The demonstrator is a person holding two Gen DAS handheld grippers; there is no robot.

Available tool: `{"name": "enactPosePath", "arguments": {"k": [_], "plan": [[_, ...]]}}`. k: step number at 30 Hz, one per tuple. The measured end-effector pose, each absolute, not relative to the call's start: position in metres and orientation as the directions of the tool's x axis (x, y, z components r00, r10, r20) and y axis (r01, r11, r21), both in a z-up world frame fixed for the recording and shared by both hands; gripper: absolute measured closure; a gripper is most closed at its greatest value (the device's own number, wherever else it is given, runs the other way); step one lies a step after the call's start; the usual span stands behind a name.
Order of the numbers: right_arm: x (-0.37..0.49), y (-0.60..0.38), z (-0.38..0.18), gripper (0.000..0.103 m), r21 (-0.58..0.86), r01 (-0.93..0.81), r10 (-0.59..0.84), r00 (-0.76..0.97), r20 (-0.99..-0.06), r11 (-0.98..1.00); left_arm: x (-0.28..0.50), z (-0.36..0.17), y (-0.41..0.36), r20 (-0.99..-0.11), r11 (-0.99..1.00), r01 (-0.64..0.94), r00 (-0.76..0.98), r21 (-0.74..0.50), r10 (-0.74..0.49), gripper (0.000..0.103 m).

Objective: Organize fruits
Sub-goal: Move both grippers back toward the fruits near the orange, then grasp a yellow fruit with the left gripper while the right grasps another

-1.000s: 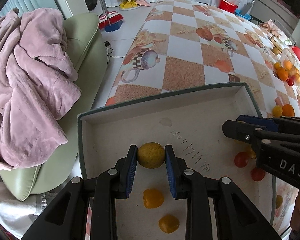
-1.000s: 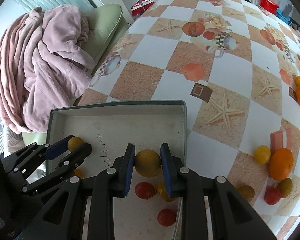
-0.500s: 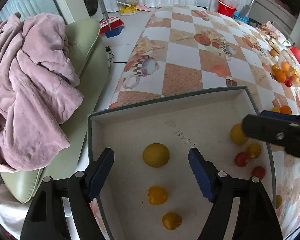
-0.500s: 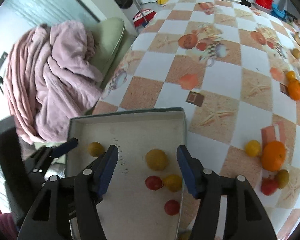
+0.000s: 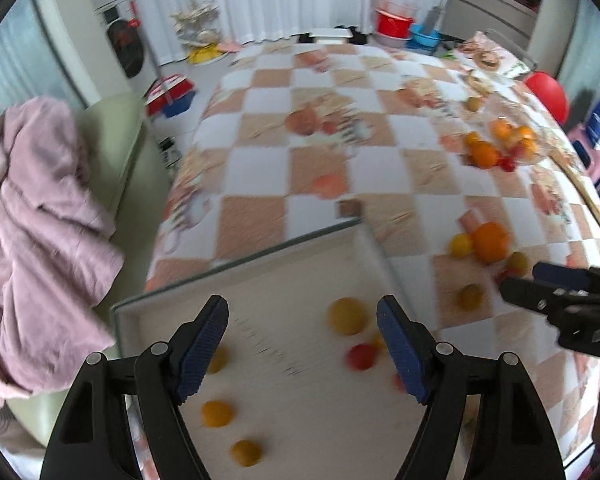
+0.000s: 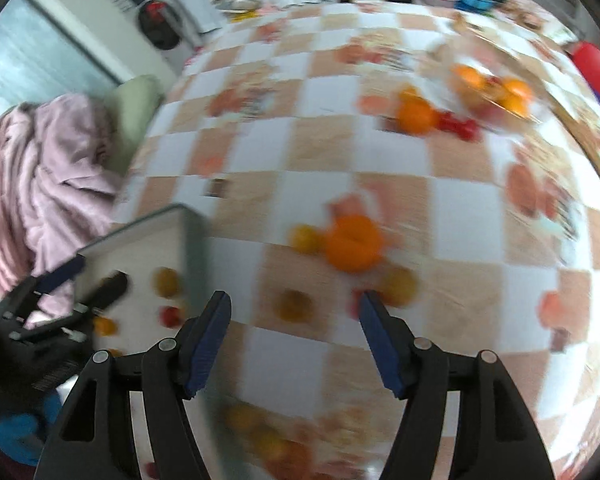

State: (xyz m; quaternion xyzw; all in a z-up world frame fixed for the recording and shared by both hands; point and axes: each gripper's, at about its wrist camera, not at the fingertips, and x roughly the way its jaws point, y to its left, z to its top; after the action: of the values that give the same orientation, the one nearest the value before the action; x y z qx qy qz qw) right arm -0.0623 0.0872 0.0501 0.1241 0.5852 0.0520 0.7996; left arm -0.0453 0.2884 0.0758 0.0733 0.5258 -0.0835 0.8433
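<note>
A shallow cardboard box (image 5: 236, 264) lies at the table's near left corner and holds several small yellow, orange and red fruits, among them a yellow one (image 5: 347, 315) and a red one (image 5: 362, 357). My left gripper (image 5: 302, 322) is open and empty above the box. My right gripper (image 6: 295, 312) is open and empty over the table right of the box (image 6: 140, 226). Ahead of it lie a large orange (image 6: 352, 248), a small yellow fruit (image 6: 304, 237) and a brownish fruit (image 6: 294, 305). Both views are motion-blurred.
A clear bowl of oranges (image 5: 512, 136) with loose fruit beside it stands at the far right of the checked tablecloth (image 5: 320, 128). A green sofa (image 5: 128, 148) with a pink blanket (image 5: 32, 216) is left of the table. A red ball (image 5: 548, 90) lies far right.
Both grippers opened and let go of their yellow fruits, which now lie in the box. Both then lifted and swung right; the right gripper now looks at the loose fruit on the table.
</note>
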Motion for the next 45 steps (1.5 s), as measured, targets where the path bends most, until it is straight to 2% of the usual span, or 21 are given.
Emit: {"name": "enactPosePath", "arguments": {"k": [5, 14, 22, 27, 34, 45], "plan": [[-0.065, 0.052, 0.038, 0.033, 0.248, 0.134, 0.200, 0.294, -0.935, 0.959, -0.036, 0.075, 0.247, -0.901, 0.957, 0.287, 0.424, 0.039, -0.090, 0.025], [-0.054, 0.027, 0.027, 0.033, 0.293, 0.193, 0.230, 0.292, -0.928, 0.937, -0.013, 0.052, 0.191, -0.924, 0.927, 0.374, 0.359, 0.015, -0.130, 0.025], [-0.041, 0.027, 0.016, 0.044, 0.329, 0.178, 0.275, 0.271, -0.922, 0.927, -0.001, 0.025, 0.175, -0.942, 0.919, 0.392, 0.319, 0.034, -0.101, 0.025], [-0.034, 0.029, 0.015, 0.055, 0.356, 0.160, 0.309, 0.260, -0.915, 0.921, 0.004, 0.022, 0.166, -0.941, 0.912, 0.409, 0.314, 0.016, -0.124, 0.025], [-0.035, 0.023, 0.013, 0.060, 0.421, 0.135, 0.382, 0.239, -0.892, 0.897, 0.009, 0.019, 0.164, -0.943, 0.906, 0.423, 0.297, -0.009, -0.148, 0.025], [-0.055, -0.007, 0.016, 0.060, 0.400, 0.161, 0.356, 0.248, -0.901, 0.902, 0.012, 0.009, 0.153, -0.943, 0.890, 0.455, 0.305, 0.021, -0.133, 0.027]]}}
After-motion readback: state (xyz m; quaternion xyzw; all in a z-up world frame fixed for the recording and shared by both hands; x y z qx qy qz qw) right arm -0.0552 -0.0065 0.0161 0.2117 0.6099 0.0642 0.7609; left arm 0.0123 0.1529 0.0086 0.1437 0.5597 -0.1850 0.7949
